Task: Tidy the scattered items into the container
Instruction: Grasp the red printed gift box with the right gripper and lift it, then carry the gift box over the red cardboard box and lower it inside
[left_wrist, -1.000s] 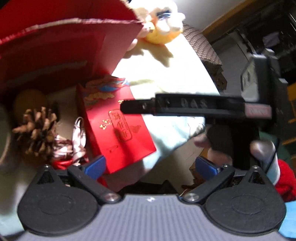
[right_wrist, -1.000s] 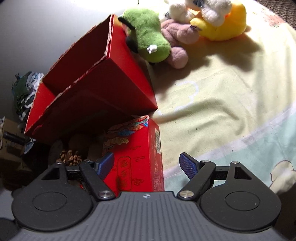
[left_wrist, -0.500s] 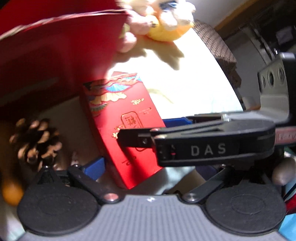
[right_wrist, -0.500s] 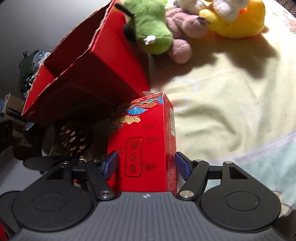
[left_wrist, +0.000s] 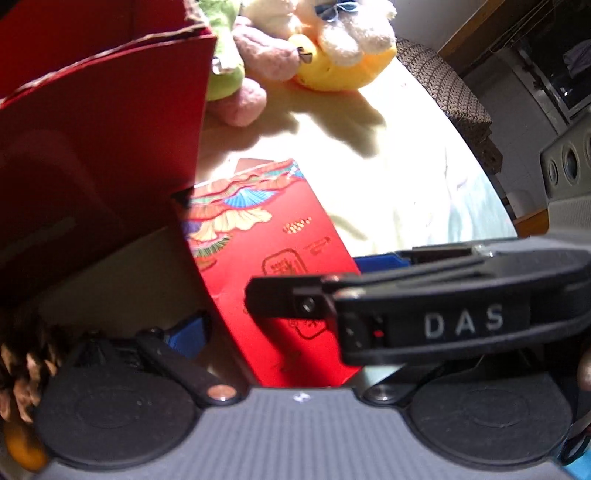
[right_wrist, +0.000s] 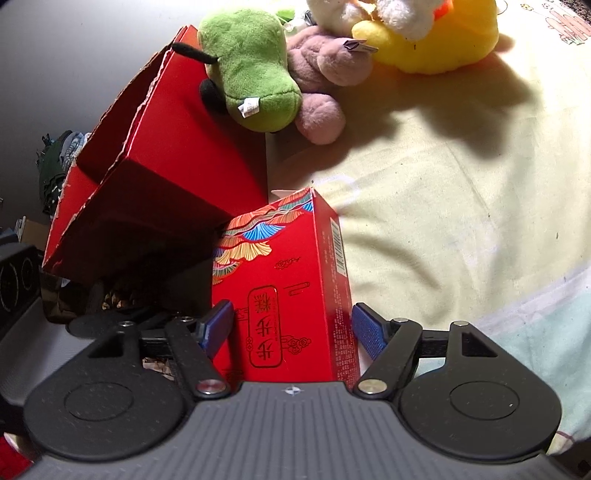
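A small red printed carton (right_wrist: 284, 291) lies on the pale cloth beside the big red open box (right_wrist: 166, 162). My right gripper (right_wrist: 295, 328) is open with its blue pads on either side of the carton, close to its sides; contact is unclear. The carton also shows in the left wrist view (left_wrist: 273, 266), with the right gripper's black body (left_wrist: 424, 314) across it. My left gripper (left_wrist: 280, 339) is open beside the carton; its right pad is hidden. A pine cone (left_wrist: 22, 365) lies by the left pad.
Plush toys sit at the back: green (right_wrist: 247, 70), pink (right_wrist: 321, 85), yellow duck (right_wrist: 436, 40). The red box (left_wrist: 92, 147) stands close on the left. An orange fruit (left_wrist: 22, 446) shows at the lower left. A woven mat edge (left_wrist: 450, 92) marks the table's far side.
My right gripper has moved forward around the carton, pads now on both sides. My left gripper has shifted toward the carton; the pine cone slid to the left edge of view.
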